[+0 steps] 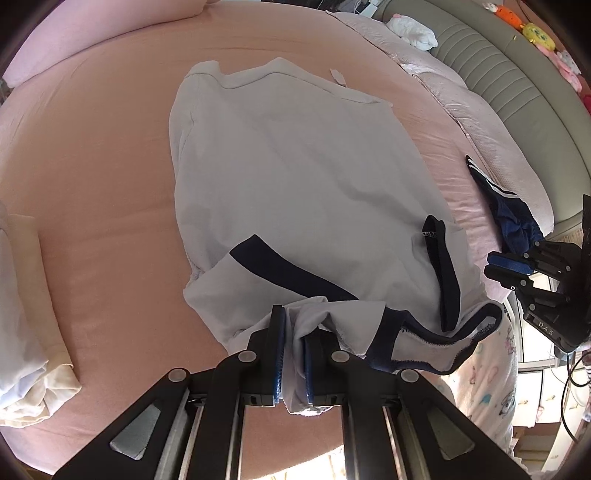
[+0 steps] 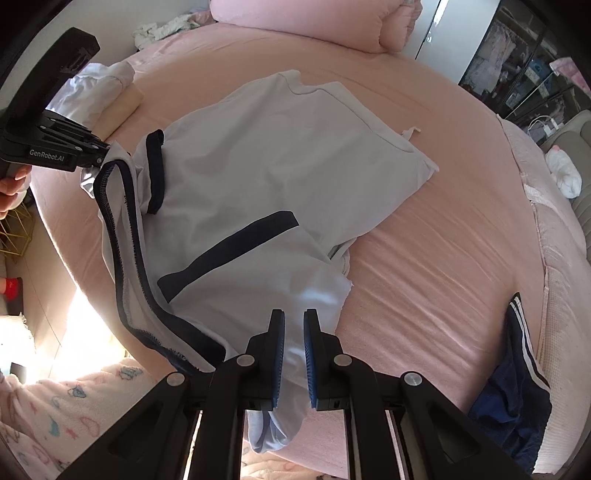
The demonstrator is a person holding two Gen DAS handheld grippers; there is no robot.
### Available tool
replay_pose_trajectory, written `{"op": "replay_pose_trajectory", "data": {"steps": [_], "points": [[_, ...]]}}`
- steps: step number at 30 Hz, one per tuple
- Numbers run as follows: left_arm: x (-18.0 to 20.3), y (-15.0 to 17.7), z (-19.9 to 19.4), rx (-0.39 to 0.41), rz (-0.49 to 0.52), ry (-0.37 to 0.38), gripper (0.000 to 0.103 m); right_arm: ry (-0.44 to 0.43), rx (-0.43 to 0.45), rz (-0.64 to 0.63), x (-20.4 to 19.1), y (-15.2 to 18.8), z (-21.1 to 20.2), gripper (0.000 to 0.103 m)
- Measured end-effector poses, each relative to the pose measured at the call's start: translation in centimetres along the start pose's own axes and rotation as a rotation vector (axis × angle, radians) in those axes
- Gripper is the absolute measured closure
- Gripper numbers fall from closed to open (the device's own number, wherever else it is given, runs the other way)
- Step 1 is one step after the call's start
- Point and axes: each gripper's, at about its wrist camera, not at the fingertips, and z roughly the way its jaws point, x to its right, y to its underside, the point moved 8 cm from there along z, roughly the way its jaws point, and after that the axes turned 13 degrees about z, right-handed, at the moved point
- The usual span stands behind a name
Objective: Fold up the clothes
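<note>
Pink bedsheet [image 1: 110,184] covers a wide bed, and both cameras look steeply down on it. Nearest the right wrist camera, the right gripper [image 2: 294,354] has its blue pads pressed together on a bunched fold of the white shirt [image 2: 258,177]; cloth hangs in a loop below the pads. The left gripper [image 1: 293,350] is likewise clamped on the shirt's near edge, with white fabric pinched between its pads and trailing under them. A person's fleece sleeve [image 2: 55,417], pale pink with a cartoon print, shows at the bed's near edge, and a hand [image 2: 11,188] grips the left gripper's handle.

Between the two grippers the shirt's dark-trimmed edge is lifted and stretched, while the rest lies spread on the sheet, slightly creased. It is white to pale grey with navy bands, one broad diagonal stripe and a narrower strip beside it.

To one side lies a crumpled navy garment [image 2: 517,387] with white stripes, apart from the shirt. On the other side sits a pile of folded cream-white clothes [image 1: 29,332]. Farther off are a pink pillow [image 2: 314,22], a quilted pink blanket [image 1: 461,92] and a grey padded headboard [image 1: 498,66] with plush toys [image 1: 535,33].
</note>
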Motion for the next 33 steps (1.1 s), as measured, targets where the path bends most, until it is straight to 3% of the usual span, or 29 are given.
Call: {"op": "replay_pose_trajectory", "data": {"steps": [2,3,5,9,22,33], "points": [[-0.3,-0.1,0.3,-0.014,-0.014,0.005,0.096,-0.021,0.017,0.008,0.1,0.3,-0.7,0.084],[-0.4,-0.2,0.4,-0.02,-0.019,0.008,0.096,-0.027,0.021,-0.002,0.1,0.4,-0.9,0.067],[-0.4,-0.4,0.7,-0.03,-0.019,0.014,0.096,-0.049,0.028,-0.022,-0.1,1.1,-1.5,0.043],[-0.2,-0.4,0.9,-0.054,0.006,0.005,0.095,-0.121,0.031,-0.025,-1.0,3.0,-2.3,0.042],[-0.9,0.3,0.8,-0.071,-0.043,0.029,0.094,-0.092,0.013,-0.132,-2.9,6.0,-2.2,0.042],[-1.0,0.6,0.8,-0.093,-0.037,0.041,0.094,0.027,0.027,-0.243,-4.2,8.0,0.2,0.041]]}}
